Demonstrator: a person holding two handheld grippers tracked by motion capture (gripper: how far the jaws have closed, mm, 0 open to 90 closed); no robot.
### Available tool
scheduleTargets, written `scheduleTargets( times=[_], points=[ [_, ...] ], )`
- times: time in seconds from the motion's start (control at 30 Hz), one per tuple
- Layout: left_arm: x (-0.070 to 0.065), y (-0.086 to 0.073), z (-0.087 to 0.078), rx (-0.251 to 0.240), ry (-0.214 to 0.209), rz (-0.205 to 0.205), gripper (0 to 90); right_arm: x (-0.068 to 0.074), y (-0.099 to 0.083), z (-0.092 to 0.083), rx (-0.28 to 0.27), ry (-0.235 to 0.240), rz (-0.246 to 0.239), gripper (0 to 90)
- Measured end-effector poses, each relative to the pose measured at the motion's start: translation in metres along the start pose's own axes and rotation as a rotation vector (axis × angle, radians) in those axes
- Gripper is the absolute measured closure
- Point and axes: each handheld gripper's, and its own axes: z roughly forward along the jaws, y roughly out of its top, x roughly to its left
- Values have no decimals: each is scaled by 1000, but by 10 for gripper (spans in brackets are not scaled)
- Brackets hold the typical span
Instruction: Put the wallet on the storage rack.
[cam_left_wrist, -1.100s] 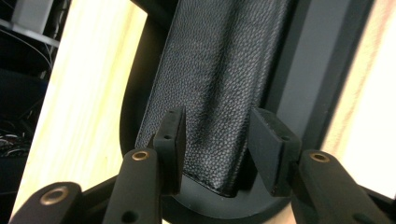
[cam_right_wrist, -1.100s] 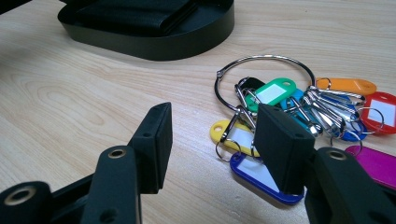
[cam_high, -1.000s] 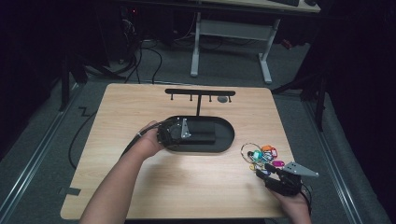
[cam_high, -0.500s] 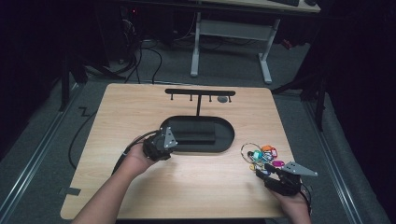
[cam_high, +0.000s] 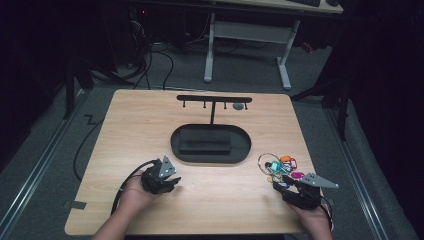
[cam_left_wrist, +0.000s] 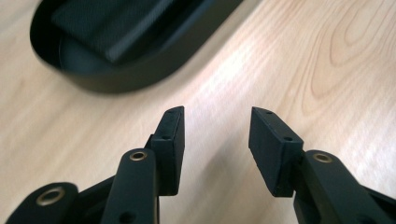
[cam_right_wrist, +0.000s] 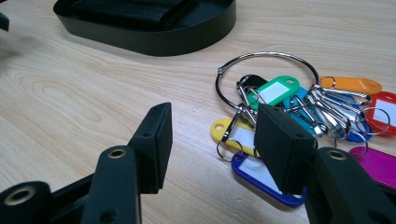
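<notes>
- Now we see, from the high view, a wooden counter with a black oval tray at its centre; a dark, flat, wallet-like thing already lies in the tray.
- Our left tongs, at the lower left of the frame, stand partly open and empty over bare wood; their jaws have just been opening further.
- Our right tongs hover at the lower right, jaws apart and gripping nothing, just short of a bunch of coloured key tags on a metal ring.
- We judge the key bunch is not yet picked up.
- Behind the tray, a black hook rack stands at upper centre.
- Nothing blocks the way to the keys.
</notes>
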Motion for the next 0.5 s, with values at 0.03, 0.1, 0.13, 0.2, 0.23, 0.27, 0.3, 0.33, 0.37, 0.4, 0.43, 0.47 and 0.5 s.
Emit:
scheduleTargets(
  times=[0.03,0.1,0.13,0.2,0.23,0.27,0.3,0.33,0.37,0.4,0.43,0.47,0.5],
  points=[
    [-1,-4,-2,-8,-1,-20,545,0,0,0,1,0,0,472],
    [-2,-11,-7,-35,-10,-64,534,0,0,1,4,0,0,472],
    [-3,-15,-10,-45,-14,-81,522,0,0,1,4,0,-2,472],
    [-6,-23,-15,-64,-18,-106,496,1,0,1,8,0,-2,472],
    [-7,-27,-18,-76,-22,-122,479,1,-1,1,7,0,-2,472],
    [-9,-32,-20,-90,-21,-135,459,1,-1,1,6,-1,-6,472],
    [-10,-38,-23,-107,-15,-154,436,1,-1,1,9,-1,-8,468],
    [-11,-44,-26,-123,-3,-178,418,2,-1,1,11,2,-12,466],
    [-12,-50,-29,-143,1,-208,404,2,0,1,10,3,-17,461],
    [-13,-54,-32,-159,-4,-242,399,2,0,1,11,6,-22,460],
    [-13,-56,-36,-167,-11,-264,387,3,0,2,12,8,-21,459],
    [-13,-57,-39,-181,-4,-267,365,4,0,2,11,10,-21,458],
    [-13,-59,-42,-191,14,-261,359,4,1,3,13,12,-29,457]
  ],
)
